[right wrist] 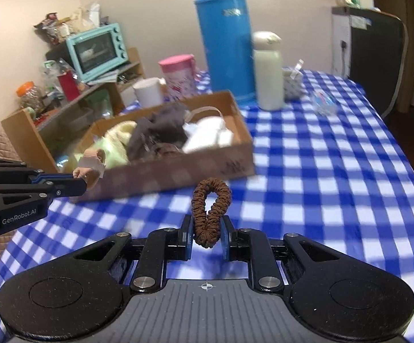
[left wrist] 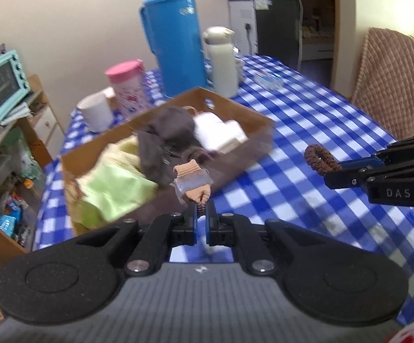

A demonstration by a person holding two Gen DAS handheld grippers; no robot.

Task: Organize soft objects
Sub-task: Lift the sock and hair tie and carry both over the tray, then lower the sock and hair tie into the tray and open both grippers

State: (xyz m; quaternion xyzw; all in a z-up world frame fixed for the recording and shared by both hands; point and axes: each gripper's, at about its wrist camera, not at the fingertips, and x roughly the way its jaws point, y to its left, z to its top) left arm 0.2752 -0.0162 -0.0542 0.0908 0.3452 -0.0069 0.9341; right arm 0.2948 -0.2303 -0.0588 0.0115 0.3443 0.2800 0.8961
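My left gripper (left wrist: 202,210) is shut on a small beige cloth bundle with a paper band (left wrist: 192,183), held up just in front of the cardboard box (left wrist: 252,115). In the right wrist view the same bundle (right wrist: 91,162) shows at the left beside the box (right wrist: 221,163), with the left gripper (right wrist: 80,184) closed on it. My right gripper (right wrist: 207,227) is shut on a brown scrunchie (right wrist: 211,203), lifted above the checked tablecloth (right wrist: 321,171). The scrunchie (left wrist: 319,157) also shows at the right of the left wrist view. The box holds a green cloth (left wrist: 115,185), a dark grey cloth (left wrist: 167,134) and white cloth (left wrist: 218,133).
Behind the box stand a tall blue thermos (left wrist: 172,34), a white bottle (left wrist: 221,60), a pink-lidded cup (left wrist: 127,85) and a white mug (left wrist: 95,111). A small clear packet (left wrist: 268,80) lies further back. A padded chair (left wrist: 392,85) is at the right, cluttered shelves with a teal oven (right wrist: 95,50) at the left.
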